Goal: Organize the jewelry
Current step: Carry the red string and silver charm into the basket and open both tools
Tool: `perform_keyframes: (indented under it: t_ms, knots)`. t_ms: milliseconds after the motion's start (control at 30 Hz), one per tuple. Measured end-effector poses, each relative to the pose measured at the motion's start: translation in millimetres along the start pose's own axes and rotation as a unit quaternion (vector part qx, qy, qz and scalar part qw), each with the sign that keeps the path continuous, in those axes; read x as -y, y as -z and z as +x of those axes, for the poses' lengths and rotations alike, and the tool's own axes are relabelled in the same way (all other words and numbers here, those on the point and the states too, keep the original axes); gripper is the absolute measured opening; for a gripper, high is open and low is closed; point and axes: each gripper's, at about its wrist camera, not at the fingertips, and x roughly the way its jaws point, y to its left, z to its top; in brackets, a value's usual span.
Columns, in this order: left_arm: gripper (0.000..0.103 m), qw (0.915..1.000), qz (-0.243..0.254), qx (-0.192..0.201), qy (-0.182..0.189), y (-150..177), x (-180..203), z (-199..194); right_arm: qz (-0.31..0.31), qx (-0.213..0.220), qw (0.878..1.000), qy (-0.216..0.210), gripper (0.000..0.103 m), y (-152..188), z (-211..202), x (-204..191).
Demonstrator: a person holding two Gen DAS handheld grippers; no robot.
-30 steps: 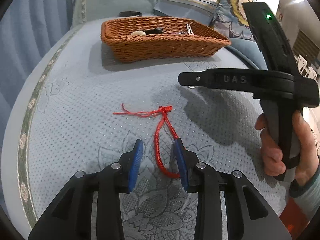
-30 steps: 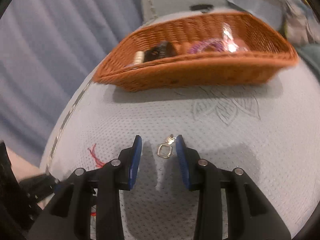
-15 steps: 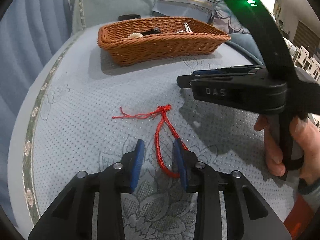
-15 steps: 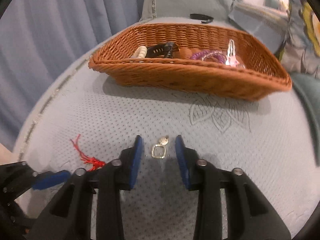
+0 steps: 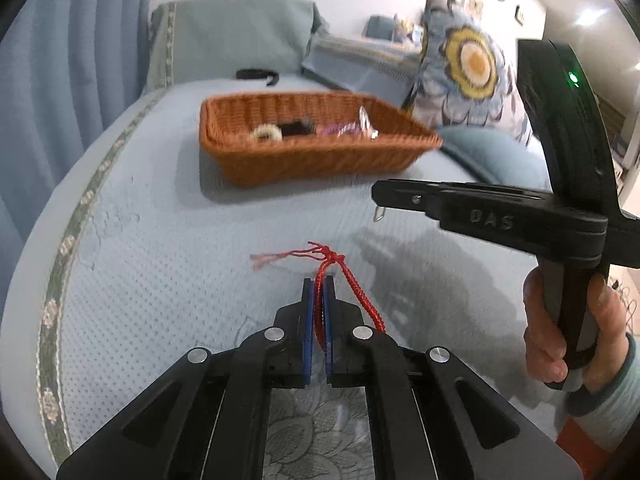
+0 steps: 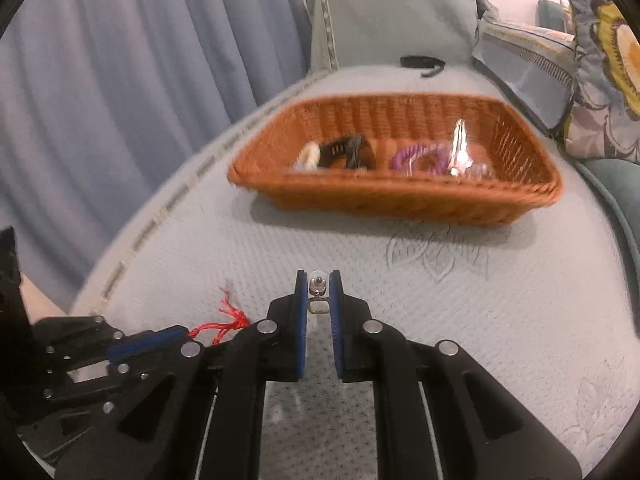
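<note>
My left gripper [image 5: 318, 286] is shut on a red braided cord bracelet [image 5: 352, 284], lifted a little off the bedcover, its loop hanging to the right. It also shows in the right wrist view [image 6: 224, 326]. My right gripper [image 6: 319, 280] is shut on a small silver earring [image 6: 318, 292] with a square ring; the earring also shows hanging under the right gripper in the left wrist view [image 5: 379, 213]. A wicker basket [image 6: 400, 198] ahead holds a purple bracelet [image 6: 420, 158], a black piece, a cream ring and a silver clip.
A pale blue quilted bedcover [image 6: 500, 320] lies under both grippers. A black band [image 6: 422, 62] lies behind the basket. A floral pillow [image 5: 464, 76] and cushions stand at the right. Blue curtains [image 6: 140, 80] hang at the left.
Both grippers have shut: the left on the red cord bracelet, the right on the silver earring. Both have lifted their items off the bedcover.
</note>
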Motion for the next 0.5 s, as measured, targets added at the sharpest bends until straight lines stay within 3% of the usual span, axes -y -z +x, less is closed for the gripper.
perform_keyframes:
  t_ms: [267,500]
  knots:
    - [0.002,0.9982,-0.002,0.059,0.009,-17.5,3.9,-18.8,0.009,0.039,0.999,-0.001,0.008,-16.3,-31.3,6.9]
    - [0.002,0.9925,0.003,0.122,-0.005,-78.8,2.9,-25.5,0.005,0.072,0.997,0.025,0.008,-63.8,-38.7,21.9]
